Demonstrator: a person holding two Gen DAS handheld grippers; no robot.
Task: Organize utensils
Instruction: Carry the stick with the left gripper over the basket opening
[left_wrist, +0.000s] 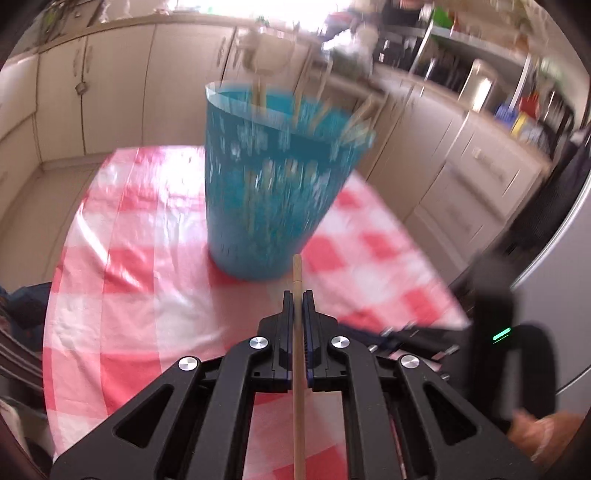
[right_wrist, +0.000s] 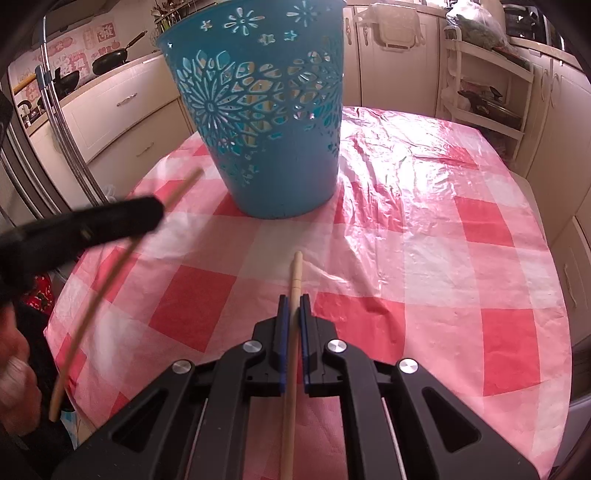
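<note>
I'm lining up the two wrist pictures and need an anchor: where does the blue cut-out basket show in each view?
Left wrist view: the blue basket stands upper centre, blurred, straight beyond the left gripper, with wooden sticks rising from it.
Right wrist view: the basket fills the upper centre-left, its top cut off by the picture's edge, beyond the right gripper.
Shared landmark: the red-and-white checked tablecloth that it stands on.

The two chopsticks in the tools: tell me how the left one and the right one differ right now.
The left chopstick shows blurred in the right wrist view; the right chopstick is sharp. The left chopstick slants across the tablecloth's edge; the right chopstick points roughly toward the blue basket from over the cloth. Shared: both are pale wood, each clamped in a shut tool, left tool and right tool.
</note>
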